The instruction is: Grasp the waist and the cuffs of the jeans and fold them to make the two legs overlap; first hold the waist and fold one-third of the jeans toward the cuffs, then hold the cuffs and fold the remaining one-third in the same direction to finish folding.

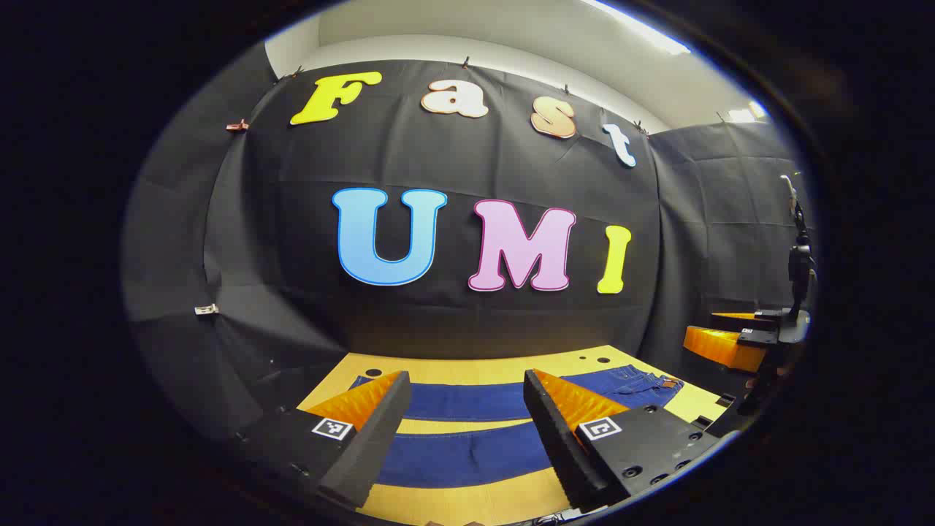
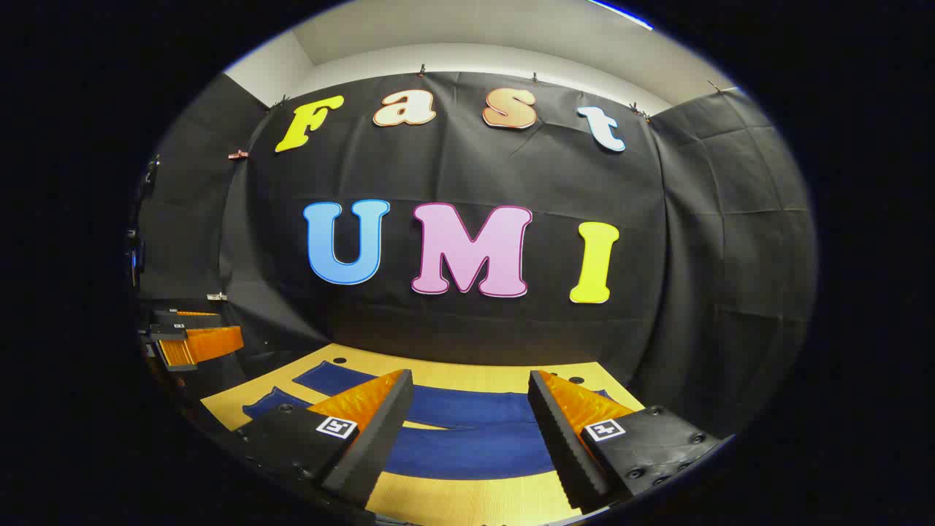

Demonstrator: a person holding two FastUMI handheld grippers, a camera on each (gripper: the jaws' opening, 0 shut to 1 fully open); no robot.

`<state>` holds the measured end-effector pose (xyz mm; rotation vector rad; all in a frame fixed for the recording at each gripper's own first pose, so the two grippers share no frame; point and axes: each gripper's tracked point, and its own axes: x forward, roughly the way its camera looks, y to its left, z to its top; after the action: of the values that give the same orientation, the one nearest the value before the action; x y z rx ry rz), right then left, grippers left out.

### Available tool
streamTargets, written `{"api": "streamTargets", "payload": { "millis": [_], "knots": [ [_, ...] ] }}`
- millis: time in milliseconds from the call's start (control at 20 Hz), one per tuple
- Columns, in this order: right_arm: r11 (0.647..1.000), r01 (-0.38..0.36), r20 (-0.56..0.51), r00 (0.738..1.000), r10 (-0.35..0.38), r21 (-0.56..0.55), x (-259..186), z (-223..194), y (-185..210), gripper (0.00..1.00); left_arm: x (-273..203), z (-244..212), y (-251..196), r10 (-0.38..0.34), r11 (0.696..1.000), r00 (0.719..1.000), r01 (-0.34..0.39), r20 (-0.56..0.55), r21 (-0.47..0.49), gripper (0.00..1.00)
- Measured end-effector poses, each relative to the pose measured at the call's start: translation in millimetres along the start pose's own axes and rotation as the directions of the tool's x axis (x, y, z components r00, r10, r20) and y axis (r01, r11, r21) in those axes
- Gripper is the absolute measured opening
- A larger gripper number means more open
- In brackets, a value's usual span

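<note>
Dark blue jeans (image 1: 467,453) lie flat on the wooden table (image 1: 453,504), the two legs apart with a strip of wood between them. The waist (image 1: 650,385) lies to the right in the left gripper view. In the right gripper view the jeans (image 2: 467,449) run leftward to the cuffs (image 2: 274,403). My left gripper (image 1: 466,376) hovers open above the legs, holding nothing. My right gripper (image 2: 470,374) also hangs open over the legs with nothing between its fingers. Each gripper shows in the other's view, the right gripper (image 1: 719,332) at the waist end and the left gripper (image 2: 193,329) at the cuff end.
The booth's black cloth wall (image 1: 467,321) rises right behind the table's far edge and closes in both sides. Small round holes (image 1: 603,359) dot the tabletop near that edge. A dark upright device (image 1: 800,256) stands at the far right in the left gripper view.
</note>
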<state>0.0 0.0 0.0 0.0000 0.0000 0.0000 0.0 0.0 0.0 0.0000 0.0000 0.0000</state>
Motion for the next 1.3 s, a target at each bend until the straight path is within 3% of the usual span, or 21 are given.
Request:
{"api": "streamTargets", "payload": {
  "millis": [1000, 1300],
  "knots": [
    [1.000, -0.002, 0.010, 1.000, 0.002, -0.005, -3, 2, 1, 0.99, -5, -3, 4, 0.006, 1.000, 1.000, -0.006, 0.004, 0.023, 0.96],
    [1.000, -0.002, -0.002, 1.000, 0.002, -0.017, -5, -2, 1, 0.96, -2, -31, 42, 0.039, 0.992, 0.997, -0.031, -0.059, 0.125, 0.96]
  ]
}}
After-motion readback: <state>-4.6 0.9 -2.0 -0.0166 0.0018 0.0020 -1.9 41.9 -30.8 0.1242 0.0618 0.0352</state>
